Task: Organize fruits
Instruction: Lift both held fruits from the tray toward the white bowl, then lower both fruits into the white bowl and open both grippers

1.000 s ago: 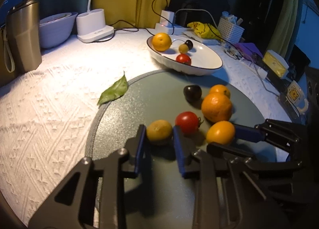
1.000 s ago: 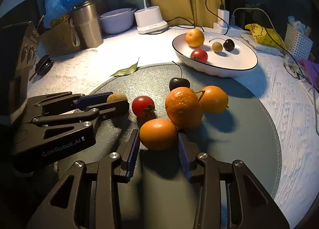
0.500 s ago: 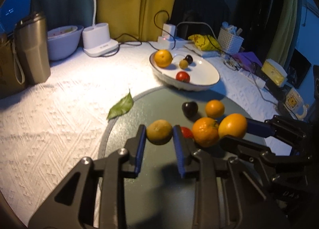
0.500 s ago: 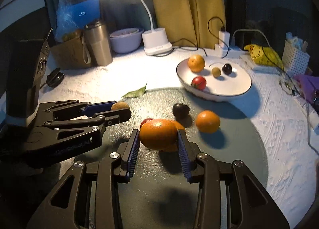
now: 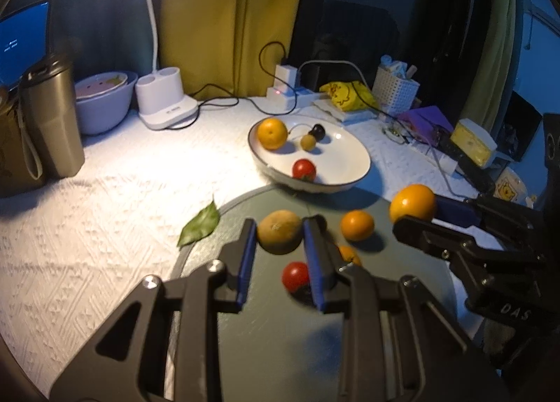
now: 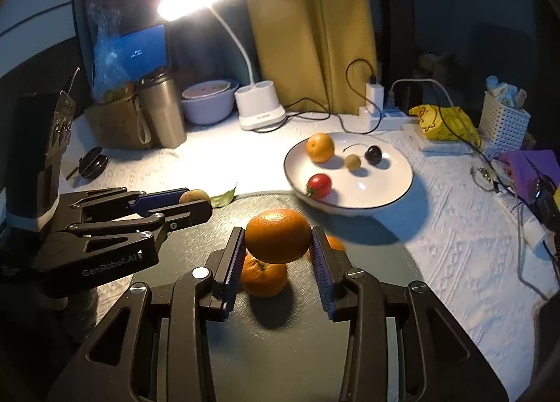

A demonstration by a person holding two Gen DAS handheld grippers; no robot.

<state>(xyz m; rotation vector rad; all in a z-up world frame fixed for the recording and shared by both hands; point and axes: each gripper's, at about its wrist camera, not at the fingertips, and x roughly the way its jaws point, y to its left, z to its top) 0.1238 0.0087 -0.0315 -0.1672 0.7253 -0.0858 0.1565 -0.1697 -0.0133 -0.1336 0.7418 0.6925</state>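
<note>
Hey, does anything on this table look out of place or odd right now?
One thing: a loose green leaf lies on the white tablecloth, its tip at the grey mat's edge, apart from the fruit and plate. Nothing looks spilled or damaged.

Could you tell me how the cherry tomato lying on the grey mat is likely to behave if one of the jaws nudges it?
The cherry tomato is round and lies loose on the smooth grey mat, so it would probably roll away rather than slide. Its skin looks glossy, so it may slip between jaws. It also looks small and soft, so a firm squeeze might split it.
</note>
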